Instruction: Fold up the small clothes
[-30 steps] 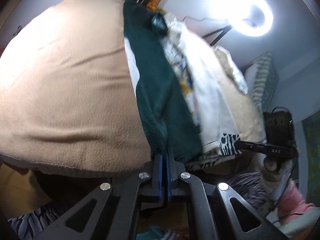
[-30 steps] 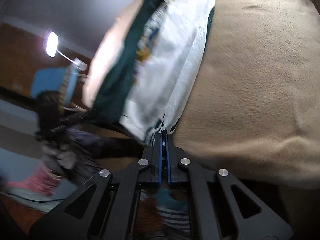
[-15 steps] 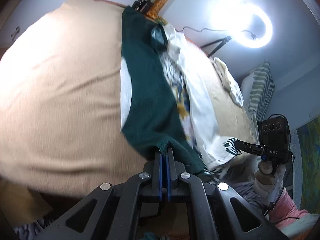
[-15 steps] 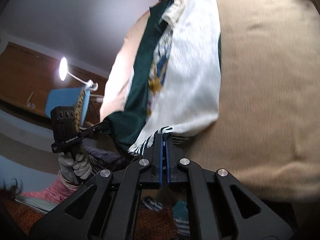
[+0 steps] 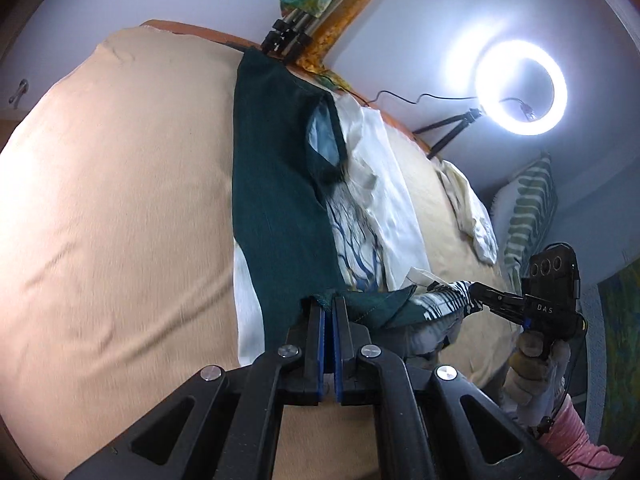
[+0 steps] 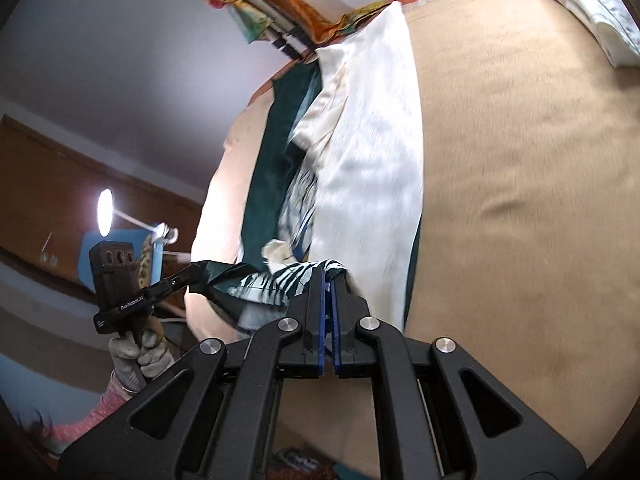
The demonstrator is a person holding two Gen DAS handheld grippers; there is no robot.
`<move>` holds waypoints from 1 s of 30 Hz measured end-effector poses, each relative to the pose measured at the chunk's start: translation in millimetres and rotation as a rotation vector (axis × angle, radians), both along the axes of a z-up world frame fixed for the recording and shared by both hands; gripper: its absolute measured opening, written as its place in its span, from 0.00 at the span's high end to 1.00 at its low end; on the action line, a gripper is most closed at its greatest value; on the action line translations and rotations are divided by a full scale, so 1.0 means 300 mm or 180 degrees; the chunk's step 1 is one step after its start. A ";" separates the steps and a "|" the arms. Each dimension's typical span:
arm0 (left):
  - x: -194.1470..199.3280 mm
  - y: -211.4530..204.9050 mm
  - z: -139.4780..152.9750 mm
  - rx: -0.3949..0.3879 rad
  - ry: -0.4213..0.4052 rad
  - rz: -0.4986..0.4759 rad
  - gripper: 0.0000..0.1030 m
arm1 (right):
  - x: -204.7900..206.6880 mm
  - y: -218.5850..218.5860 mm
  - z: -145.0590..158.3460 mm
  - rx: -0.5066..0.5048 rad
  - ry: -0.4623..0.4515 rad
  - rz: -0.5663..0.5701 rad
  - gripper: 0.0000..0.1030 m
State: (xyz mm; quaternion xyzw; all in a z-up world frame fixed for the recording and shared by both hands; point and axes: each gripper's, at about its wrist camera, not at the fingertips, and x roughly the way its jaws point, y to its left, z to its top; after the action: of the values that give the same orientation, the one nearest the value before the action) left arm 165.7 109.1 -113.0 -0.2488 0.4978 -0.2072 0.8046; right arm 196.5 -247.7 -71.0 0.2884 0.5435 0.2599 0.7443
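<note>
Both hand-held grippers, left (image 5: 328, 304) and right (image 6: 328, 280), are clamped on the near hem corners of a green-and-white shirt (image 5: 280, 208), probably a tee, spread across the tan bed (image 5: 120, 220).

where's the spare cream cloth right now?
The cream cloth lies crumpled on the tan blanket, right of the green-and-white garment in the left wrist view, below the ring light and beside the striped pillow.

My left gripper (image 5: 329, 306) and right gripper (image 6: 327, 280): black frames, silver screws, blue-lined jaws. My light knit gloves (image 5: 538, 376) and pink dotted sleeves (image 6: 86, 420) show; white lettering marks each handle's black housing.
</note>
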 end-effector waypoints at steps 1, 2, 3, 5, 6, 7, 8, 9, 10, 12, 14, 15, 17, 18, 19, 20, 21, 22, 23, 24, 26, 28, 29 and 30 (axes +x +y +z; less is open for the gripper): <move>0.025 0.000 -0.007 0.0000 0.0016 -0.0003 1.00 | 0.020 0.000 -0.008 -0.0013 0.0018 -0.0021 0.96; 0.044 -0.003 -0.013 0.0008 0.0028 -0.0017 1.00 | 0.039 0.001 -0.018 -0.0029 0.0037 -0.0039 0.96; 0.061 -0.006 -0.020 0.0031 0.0028 -0.0023 1.00 | 0.056 0.000 -0.029 -0.0047 0.0060 -0.0050 0.96; 0.079 -0.010 -0.037 0.0039 0.0042 -0.0025 1.00 | 0.083 0.003 -0.053 -0.0083 0.0115 -0.0065 0.96; 0.087 -0.011 -0.046 0.0041 0.0059 -0.0026 1.00 | 0.094 0.005 -0.067 -0.0094 0.0149 -0.0071 0.96; 0.095 -0.012 -0.055 0.0051 0.0080 -0.0031 1.00 | 0.102 0.006 -0.078 -0.0105 0.0183 -0.0076 0.96; 0.103 -0.011 -0.062 0.0066 0.0094 -0.0031 1.00 | 0.111 0.009 -0.088 -0.0117 0.0206 -0.0075 0.96; 0.109 -0.008 -0.063 0.0071 0.0099 -0.0031 1.00 | 0.121 0.012 -0.093 -0.0126 0.0209 -0.0070 0.96; 0.117 -0.005 -0.064 0.0072 0.0097 -0.0031 1.00 | 0.129 0.013 -0.096 -0.0137 0.0206 -0.0067 0.96; 0.129 -0.002 -0.068 0.0080 0.0098 -0.0033 1.00 | 0.143 0.013 -0.103 -0.0154 0.0204 -0.0065 0.96; 0.140 0.001 -0.086 0.0060 0.0154 -0.0014 1.00 | 0.155 0.014 -0.118 -0.0162 0.0239 -0.0080 0.96; 0.142 0.001 -0.097 0.0053 0.0180 -0.0001 1.00 | 0.159 0.016 -0.123 -0.0169 0.0249 -0.0082 0.96; 0.144 -0.002 -0.101 0.0075 0.0180 -0.0001 1.00 | 0.167 0.018 -0.130 -0.0188 0.0254 -0.0084 0.96; 0.145 -0.003 -0.100 0.0083 0.0172 -0.0006 1.00 | 0.169 0.015 -0.130 -0.0183 0.0251 -0.0081 0.96; 0.148 -0.001 -0.099 0.0085 0.0163 -0.0006 1.00 | 0.172 0.014 -0.127 -0.0187 0.0238 -0.0084 0.96; 0.153 0.001 -0.098 0.0079 0.0164 0.0005 1.00 | 0.176 0.014 -0.125 -0.0193 0.0227 -0.0089 0.96; 0.156 0.005 -0.099 0.0064 0.0171 0.0021 1.00 | 0.181 0.013 -0.126 -0.0185 0.0228 -0.0097 0.96; 0.161 0.009 -0.101 0.0047 0.0181 0.0044 1.00 | 0.185 0.012 -0.127 -0.0177 0.0233 -0.0109 0.96; 0.164 0.010 -0.101 0.0044 0.0183 0.0057 1.00 | 0.189 0.012 -0.127 -0.0180 0.0233 -0.0122 0.96; 0.169 0.010 -0.101 0.0055 0.0182 0.0060 1.00 | 0.194 0.012 -0.128 -0.0183 0.0234 -0.0139 0.96; 0.180 0.007 -0.096 0.0076 0.0170 0.0065 1.00 | 0.204 0.002 -0.125 -0.0170 0.0224 -0.0150 0.96; 0.197 0.002 -0.088 0.0104 0.0143 0.0064 1.00 | 0.217 0.000 -0.123 -0.0163 0.0211 -0.0184 0.96; 0.205 0.001 -0.087 0.0118 0.0133 0.0065 1.00 | 0.225 -0.001 -0.123 -0.0164 0.0204 -0.0196 0.96; 0.215 0.001 -0.087 0.0119 0.0127 0.0075 1.00 | 0.232 -0.002 -0.124 -0.0170 0.0202 -0.0206 0.96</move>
State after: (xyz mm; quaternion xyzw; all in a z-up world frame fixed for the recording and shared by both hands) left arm 230.1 109.5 -139.0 -0.2437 0.5146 -0.1833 0.8014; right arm 266.1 -248.4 -108.2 0.2939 0.5640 0.2118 0.7421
